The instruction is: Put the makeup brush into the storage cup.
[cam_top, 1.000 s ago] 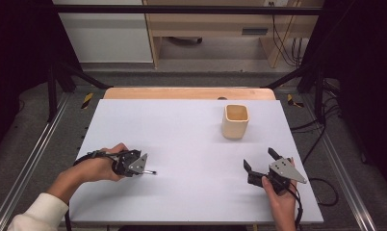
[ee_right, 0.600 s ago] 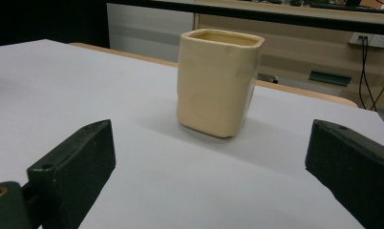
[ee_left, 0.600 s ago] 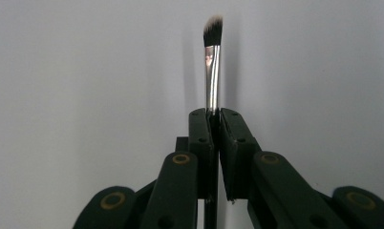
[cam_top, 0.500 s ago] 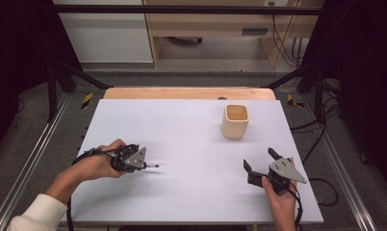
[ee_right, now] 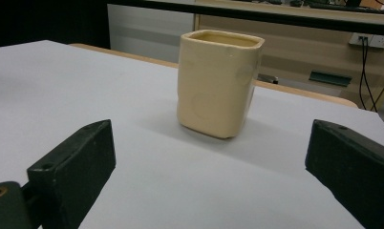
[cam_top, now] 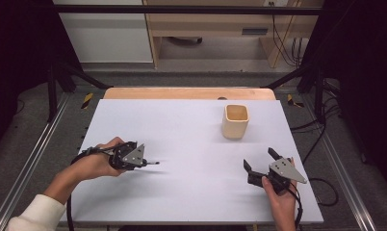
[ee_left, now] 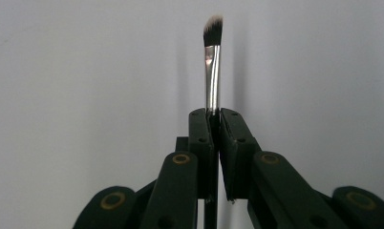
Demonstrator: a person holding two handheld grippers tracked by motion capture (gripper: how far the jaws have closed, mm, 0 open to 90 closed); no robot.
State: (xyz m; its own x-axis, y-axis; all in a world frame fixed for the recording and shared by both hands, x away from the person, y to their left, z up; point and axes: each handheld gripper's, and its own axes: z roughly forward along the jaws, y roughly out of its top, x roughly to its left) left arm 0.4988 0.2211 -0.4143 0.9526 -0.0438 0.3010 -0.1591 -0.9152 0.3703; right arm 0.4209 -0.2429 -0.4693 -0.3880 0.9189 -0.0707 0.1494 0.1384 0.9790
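**One brush gripped, one cup standing free**

There were two grippers, one brush and one cup. The left gripper (cam_top: 146, 162) was clenched on the thin brush (ee_left: 212, 71), whose bristled tip jutted past the jaws over bare table (cam_top: 182, 125). The right gripper (cam_top: 260, 161) stood released, jaws wide apart with nothing between them. The cream cup (ee_right: 219, 81) stood upright ahead of it, well apart, near the table's far edge. Wide open surface lay between the two grippers; the right one sat close to the near right edge.

Cream cup (cam_top: 236, 121), silver-ferruled black-bristled brush (ee_left: 212, 71)
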